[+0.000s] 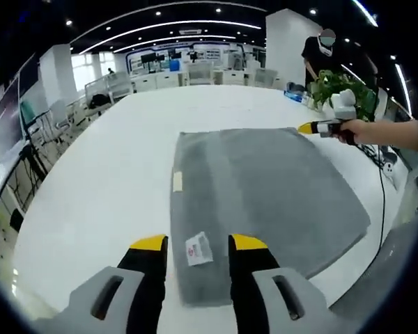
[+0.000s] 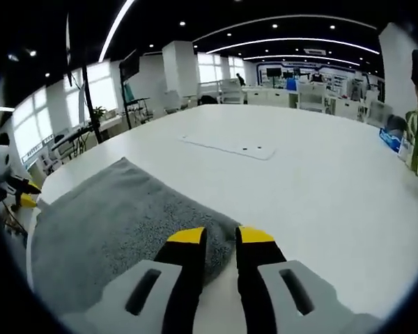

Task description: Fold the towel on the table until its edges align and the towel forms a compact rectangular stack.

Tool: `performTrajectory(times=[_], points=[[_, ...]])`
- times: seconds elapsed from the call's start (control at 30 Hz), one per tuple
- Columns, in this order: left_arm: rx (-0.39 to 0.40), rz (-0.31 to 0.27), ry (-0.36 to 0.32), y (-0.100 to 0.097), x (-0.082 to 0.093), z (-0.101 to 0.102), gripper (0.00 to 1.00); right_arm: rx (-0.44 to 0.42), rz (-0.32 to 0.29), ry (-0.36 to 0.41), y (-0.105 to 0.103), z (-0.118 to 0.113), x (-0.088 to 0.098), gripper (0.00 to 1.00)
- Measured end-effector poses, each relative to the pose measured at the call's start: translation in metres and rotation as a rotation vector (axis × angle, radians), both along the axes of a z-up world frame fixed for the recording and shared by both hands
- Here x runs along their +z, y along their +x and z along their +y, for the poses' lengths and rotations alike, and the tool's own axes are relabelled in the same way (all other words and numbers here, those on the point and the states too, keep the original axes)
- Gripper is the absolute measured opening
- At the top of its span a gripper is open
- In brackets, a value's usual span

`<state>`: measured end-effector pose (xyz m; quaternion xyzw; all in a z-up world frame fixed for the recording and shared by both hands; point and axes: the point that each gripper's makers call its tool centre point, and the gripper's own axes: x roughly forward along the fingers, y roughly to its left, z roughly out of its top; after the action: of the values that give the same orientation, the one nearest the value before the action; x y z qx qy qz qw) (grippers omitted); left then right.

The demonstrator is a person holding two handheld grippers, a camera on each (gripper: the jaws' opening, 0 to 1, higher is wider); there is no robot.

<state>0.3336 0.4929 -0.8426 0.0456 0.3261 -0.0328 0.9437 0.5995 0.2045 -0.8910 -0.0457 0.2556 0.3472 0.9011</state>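
On the left, the left claw [image 1: 198, 243] hovers with its jaws parted around the near corner of the grey towel [image 1: 265, 188], over the white label [image 1: 198, 249]; whether it pinches the cloth cannot be told. The towel lies flat on the white tabletop [image 1: 111, 174]. To the right, the right claw [image 2: 221, 236] stands narrowly open at the far corner, jaws straddling the towel's edge. To fold well, both claws should probably grip their corners at equal depth and carry them across together, keeping the edge taut.
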Motion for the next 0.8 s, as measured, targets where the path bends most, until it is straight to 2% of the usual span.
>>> performTrajectory(times=[0.03, 0.13, 0.17, 0.2, 0.27, 0.33, 0.43, 0.5, 0.67, 0.73, 0.8], points=[[-0.012, -0.008, 0.002, 0.003, 0.003, -0.005, 0.39, -0.002, -0.006, -0.002, 0.001, -0.003, 0.004, 0.18], [-0.119, -0.024, 0.011, 0.014, 0.016, -0.041, 0.45, -0.032, -0.006, 0.008, 0.001, -0.011, 0.01, 0.19], [-0.133, -0.023, 0.011, 0.014, 0.016, -0.046, 0.46, -0.041, -0.009, 0.006, 0.002, -0.014, 0.01, 0.2], [-0.184, -0.021, 0.014, 0.015, 0.019, -0.062, 0.46, -0.045, -0.008, 0.005, 0.001, -0.015, 0.011, 0.2], [-0.244, -0.017, 0.011, 0.017, 0.019, -0.079, 0.47, -0.051, -0.001, 0.005, -0.001, -0.017, 0.01, 0.21], [-0.328, -0.013, 0.0, 0.016, 0.021, -0.109, 0.47, -0.055, 0.002, 0.005, -0.002, -0.019, 0.01, 0.21], [-0.395, -0.009, -0.014, 0.015, 0.019, -0.137, 0.48, -0.056, 0.003, 0.001, -0.003, -0.02, 0.01, 0.21], [-0.4, -0.016, -0.014, 0.018, 0.018, -0.151, 0.5, -0.06, 0.005, -0.001, -0.004, -0.02, 0.01, 0.2], [-0.47, -0.013, -0.034, 0.021, 0.013, -0.192, 0.51, -0.081, 0.016, -0.025, -0.002, -0.026, 0.003, 0.2], [-0.524, 0.003, -0.057, 0.018, 0.007, -0.215, 0.51, -0.085, 0.021, -0.021, -0.003, -0.026, 0.003, 0.2], [-0.558, 0.017, -0.061, 0.015, 0.002, -0.227, 0.51, -0.085, 0.024, -0.021, -0.002, -0.026, 0.001, 0.2]])
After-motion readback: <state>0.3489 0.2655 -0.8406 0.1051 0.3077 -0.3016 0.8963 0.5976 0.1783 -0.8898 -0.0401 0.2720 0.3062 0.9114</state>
